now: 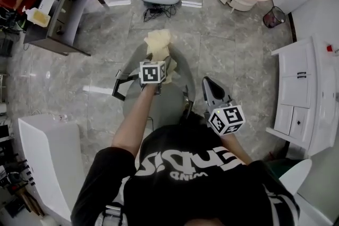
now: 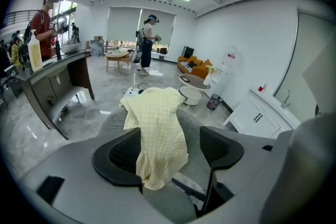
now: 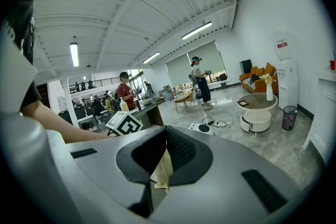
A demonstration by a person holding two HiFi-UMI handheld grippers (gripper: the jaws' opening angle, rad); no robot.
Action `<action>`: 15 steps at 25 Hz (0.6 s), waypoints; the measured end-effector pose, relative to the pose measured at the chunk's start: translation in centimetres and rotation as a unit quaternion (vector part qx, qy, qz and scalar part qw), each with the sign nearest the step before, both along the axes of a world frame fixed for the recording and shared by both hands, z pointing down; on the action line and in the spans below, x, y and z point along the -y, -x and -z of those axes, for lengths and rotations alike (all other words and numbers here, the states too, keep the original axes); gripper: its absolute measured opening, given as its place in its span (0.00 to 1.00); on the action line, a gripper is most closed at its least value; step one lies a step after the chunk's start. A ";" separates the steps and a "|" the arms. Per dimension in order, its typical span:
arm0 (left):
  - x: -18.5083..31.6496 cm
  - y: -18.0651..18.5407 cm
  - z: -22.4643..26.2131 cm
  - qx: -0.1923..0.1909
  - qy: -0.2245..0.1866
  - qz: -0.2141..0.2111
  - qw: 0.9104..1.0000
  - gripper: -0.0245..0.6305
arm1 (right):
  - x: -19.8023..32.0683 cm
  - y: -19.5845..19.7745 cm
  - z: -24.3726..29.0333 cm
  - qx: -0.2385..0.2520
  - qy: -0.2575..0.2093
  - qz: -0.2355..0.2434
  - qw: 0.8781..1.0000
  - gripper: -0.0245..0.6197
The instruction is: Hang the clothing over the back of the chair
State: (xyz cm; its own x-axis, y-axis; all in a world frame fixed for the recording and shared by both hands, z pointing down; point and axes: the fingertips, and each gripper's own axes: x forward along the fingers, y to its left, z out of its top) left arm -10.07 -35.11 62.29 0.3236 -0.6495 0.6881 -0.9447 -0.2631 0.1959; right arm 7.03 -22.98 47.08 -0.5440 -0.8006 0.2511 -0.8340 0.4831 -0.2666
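Left gripper's (image 2: 170, 152) jaws apart, right gripper's (image 3: 164, 131) together; pale-yellow checked clothing (image 2: 157, 123) drapes the chair (image 2: 193, 120).

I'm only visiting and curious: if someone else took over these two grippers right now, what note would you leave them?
Left gripper: open, with a jaw on either side of the cloth's near end and not clamping it.
Right gripper: shut. By the head view it is off to the right of the cloth and seems empty.
Cloth: draped over the top of the chair, with one end hanging toward the left gripper.
Done: the cloth appears to be laid over the chair back.
Left: check that it hangs securely, then draw the left gripper away without dragging it.
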 end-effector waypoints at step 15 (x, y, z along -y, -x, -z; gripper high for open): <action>-6.8 0.9 8.1 -0.052 -0.091 0.005 0.994 0.06 | -2.3 2.6 1.2 -0.003 -0.020 0.037 0.999 0.06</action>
State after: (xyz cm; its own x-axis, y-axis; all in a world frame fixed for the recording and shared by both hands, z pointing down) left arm -10.93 -28.29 54.15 0.3796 -0.7644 0.5211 -0.9245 -0.2933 0.2432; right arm 4.48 -20.68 45.91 -0.6002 -0.7682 0.2228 -0.7974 0.5530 -0.2414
